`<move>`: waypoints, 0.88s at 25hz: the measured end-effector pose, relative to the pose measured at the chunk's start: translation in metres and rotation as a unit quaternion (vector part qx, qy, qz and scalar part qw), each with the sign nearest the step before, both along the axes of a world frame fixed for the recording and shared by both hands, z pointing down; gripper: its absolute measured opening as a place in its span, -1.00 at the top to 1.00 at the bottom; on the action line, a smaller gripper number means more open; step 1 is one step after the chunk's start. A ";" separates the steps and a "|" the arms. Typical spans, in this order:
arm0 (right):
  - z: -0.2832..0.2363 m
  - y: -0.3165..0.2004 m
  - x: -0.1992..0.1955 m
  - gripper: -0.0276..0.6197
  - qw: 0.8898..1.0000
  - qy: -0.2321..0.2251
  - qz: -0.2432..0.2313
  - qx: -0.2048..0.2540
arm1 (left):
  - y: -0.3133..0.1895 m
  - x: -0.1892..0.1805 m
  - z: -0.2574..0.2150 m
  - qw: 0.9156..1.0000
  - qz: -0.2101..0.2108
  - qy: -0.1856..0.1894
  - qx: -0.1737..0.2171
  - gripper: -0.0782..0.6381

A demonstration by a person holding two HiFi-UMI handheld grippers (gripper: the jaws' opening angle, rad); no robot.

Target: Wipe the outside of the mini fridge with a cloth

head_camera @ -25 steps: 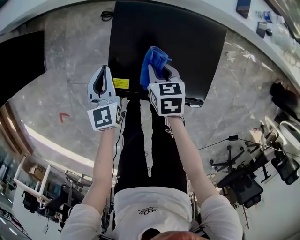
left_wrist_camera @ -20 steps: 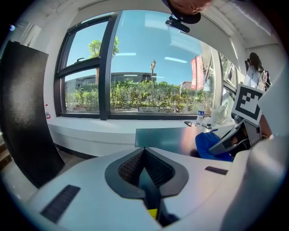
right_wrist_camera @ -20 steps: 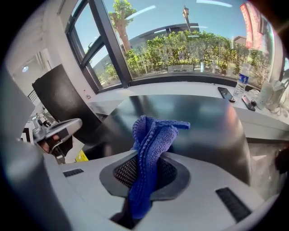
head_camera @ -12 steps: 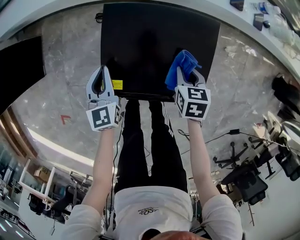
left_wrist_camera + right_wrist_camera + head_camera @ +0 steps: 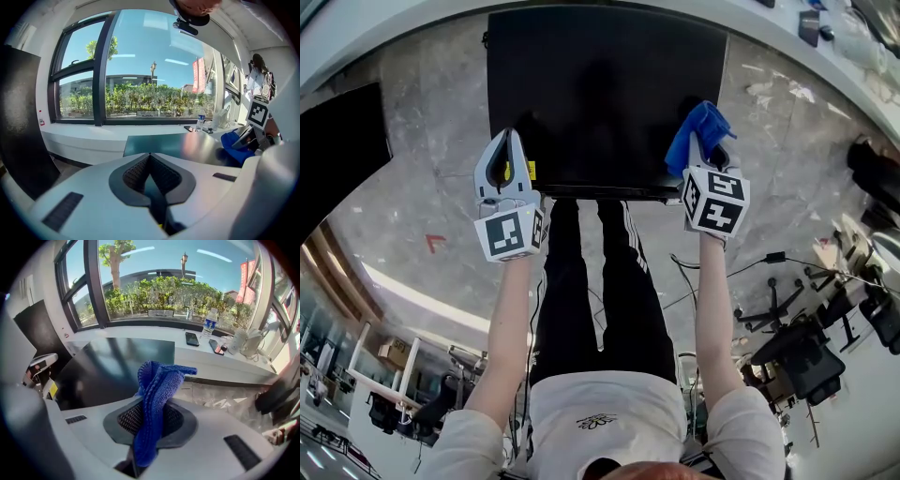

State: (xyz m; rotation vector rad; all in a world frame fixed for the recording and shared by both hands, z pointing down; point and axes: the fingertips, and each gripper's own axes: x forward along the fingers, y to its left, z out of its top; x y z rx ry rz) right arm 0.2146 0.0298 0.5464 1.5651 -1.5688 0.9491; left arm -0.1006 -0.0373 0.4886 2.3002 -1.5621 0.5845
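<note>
The black mini fridge stands below me, its glossy top facing up. My right gripper is shut on a blue knitted cloth at the top's front right corner. In the right gripper view the cloth sticks up from between the jaws. My left gripper hovers at the front left corner near a yellow label, shut with nothing in it. In the left gripper view the pads meet, and the fridge top and the cloth lie beyond.
A white window ledge behind the fridge carries a water bottle and two phones. A black cabinet stands to the left. Office chairs and a floor cable lie to the right. The person's legs are right in front of the fridge.
My right gripper has carried the cloth rightward along the fridge top's front edge, from near the middle to the right corner. The left gripper has stayed put.
</note>
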 end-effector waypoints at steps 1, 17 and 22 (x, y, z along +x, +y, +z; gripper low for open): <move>0.000 0.002 0.006 0.68 1.000 0.005 0.002 -0.001 | 0.000 0.001 0.000 1.000 0.001 0.000 0.000 0.77; -0.002 0.023 0.076 0.68 0.996 0.057 0.075 0.002 | 0.011 -0.010 -0.004 1.000 -0.018 -0.010 0.004 0.77; -0.041 0.010 0.044 0.68 0.997 0.029 0.046 0.047 | 0.014 -0.020 -0.013 0.999 -0.034 -0.011 0.011 0.77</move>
